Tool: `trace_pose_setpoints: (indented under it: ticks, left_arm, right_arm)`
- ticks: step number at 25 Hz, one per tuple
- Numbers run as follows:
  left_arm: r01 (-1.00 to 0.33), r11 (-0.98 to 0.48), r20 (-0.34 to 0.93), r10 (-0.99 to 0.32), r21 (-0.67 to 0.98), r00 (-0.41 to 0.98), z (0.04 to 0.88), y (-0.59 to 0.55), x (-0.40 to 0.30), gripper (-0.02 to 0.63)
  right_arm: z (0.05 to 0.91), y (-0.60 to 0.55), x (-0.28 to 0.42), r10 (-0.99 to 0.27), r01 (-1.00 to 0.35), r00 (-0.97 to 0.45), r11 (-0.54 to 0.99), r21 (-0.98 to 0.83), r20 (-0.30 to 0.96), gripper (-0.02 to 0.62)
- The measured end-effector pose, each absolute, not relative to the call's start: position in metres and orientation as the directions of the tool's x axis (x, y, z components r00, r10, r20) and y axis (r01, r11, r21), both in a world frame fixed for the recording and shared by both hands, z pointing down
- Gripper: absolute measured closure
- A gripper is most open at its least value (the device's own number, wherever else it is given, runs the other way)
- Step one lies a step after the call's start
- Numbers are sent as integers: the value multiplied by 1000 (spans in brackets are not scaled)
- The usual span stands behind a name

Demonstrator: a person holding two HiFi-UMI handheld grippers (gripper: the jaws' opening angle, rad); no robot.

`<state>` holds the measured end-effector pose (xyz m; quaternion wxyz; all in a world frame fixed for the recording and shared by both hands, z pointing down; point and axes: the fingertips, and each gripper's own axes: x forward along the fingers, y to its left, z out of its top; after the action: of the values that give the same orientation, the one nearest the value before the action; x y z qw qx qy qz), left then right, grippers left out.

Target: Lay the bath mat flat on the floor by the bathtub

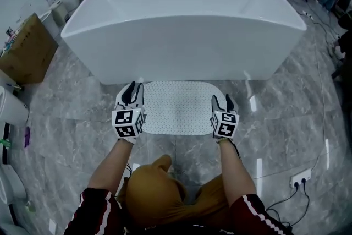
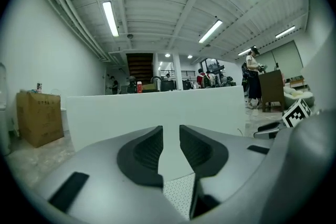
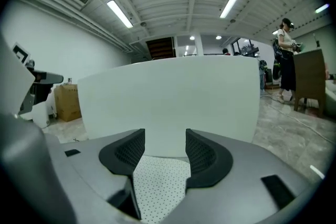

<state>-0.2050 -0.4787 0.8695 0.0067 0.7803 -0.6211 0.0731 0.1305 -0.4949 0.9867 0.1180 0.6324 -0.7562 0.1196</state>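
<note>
Lying flat on the grey marbled floor (image 1: 71, 113), the white dotted bath mat (image 1: 179, 107) is sitting just beside the white bathtub (image 1: 181, 25), its far long edge running along the foot of the tub wall. The person is kneeling before it and is holding a gripper at each short end of the mat.

The left gripper (image 1: 132, 91) is hovering low over the mat's left edge, pointing toward the tub. In the left gripper view its jaws are standing a little apart, a narrow gap between the dark pads (image 2: 144, 152), with only the tub wall showing through the gap and a corner of the mat showing lower down beneath them. Nothing is being clamped.

The right gripper (image 1: 223, 100) is resting at the mat's right edge, also aimed at the tub. In the right gripper view its jaws are standing wider apart, the dotted mat spreading on the floor below and between them, not pinched.

A cardboard box (image 1: 25, 49) is standing on the floor well to the left of the tub, and a white power strip (image 1: 300, 178) is lying on the floor at the lower right.
</note>
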Motion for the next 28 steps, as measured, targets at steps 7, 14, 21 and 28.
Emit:
trace_pose_setpoints:
  ticks: [7, 14, 21, 28]
  left_arm:
    - [-979, -204, 47, -978, -1, 204, 805, -478, -203, 497]
    - [-958, -285, 52, -958, -43, 283, 762, -481, -166, 497]
    - [-940, -340, 77, -939, -36, 337, 753, -481, -141, 497]
    - [-941, -336, 124, -933, 40, 339, 695, -483, -162, 497]
  right_arm:
    - [925, -490, 157, -938, -984, -175, 159, -78, 300, 334]
    - [865, -477, 171, -944, -980, -193, 173, -95, 269, 336]
    - [816, -468, 175, -952, -984, -175, 157, -89, 251, 349]
    - [737, -469, 166, -950, -987, -145, 120, -107, 277, 359]
